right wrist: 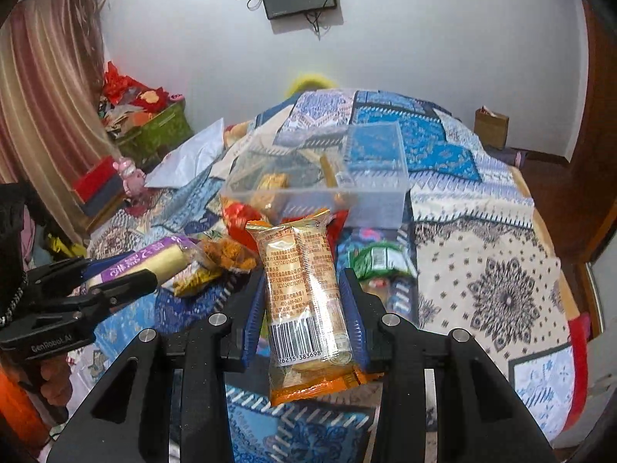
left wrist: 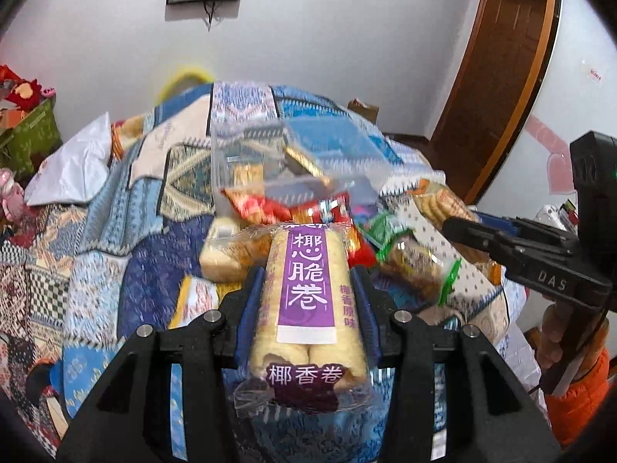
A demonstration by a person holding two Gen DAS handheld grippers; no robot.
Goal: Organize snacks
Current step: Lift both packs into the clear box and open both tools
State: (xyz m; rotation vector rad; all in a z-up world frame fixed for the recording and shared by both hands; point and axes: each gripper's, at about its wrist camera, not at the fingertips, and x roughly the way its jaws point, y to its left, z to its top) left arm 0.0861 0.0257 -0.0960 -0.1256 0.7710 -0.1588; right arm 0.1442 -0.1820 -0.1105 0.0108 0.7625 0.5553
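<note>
My left gripper (left wrist: pixel 307 281) is shut on a purple-labelled coconut roll pack (left wrist: pixel 306 301), held above the bed. It also shows in the right wrist view (right wrist: pixel 154 262) at the left. My right gripper (right wrist: pixel 302 289) is shut on an orange-trimmed clear biscuit pack (right wrist: pixel 308 305). It also shows in the left wrist view (left wrist: pixel 474 235) at the right edge. A clear plastic box (right wrist: pixel 327 177) with a few snacks inside stands on the bed beyond both grippers; it also shows in the left wrist view (left wrist: pixel 293 162). Loose snack packs (left wrist: pixel 405 262) lie in a pile in front of the box.
A patterned blue quilt (right wrist: pixel 482 231) covers the bed. A white bag (right wrist: pixel 193 158) lies at its left side. A green box of red items (right wrist: pixel 154 127) stands by the curtain. A brown door (left wrist: pixel 497 77) is at the right. A paper bag (right wrist: pixel 491 127) stands behind the bed.
</note>
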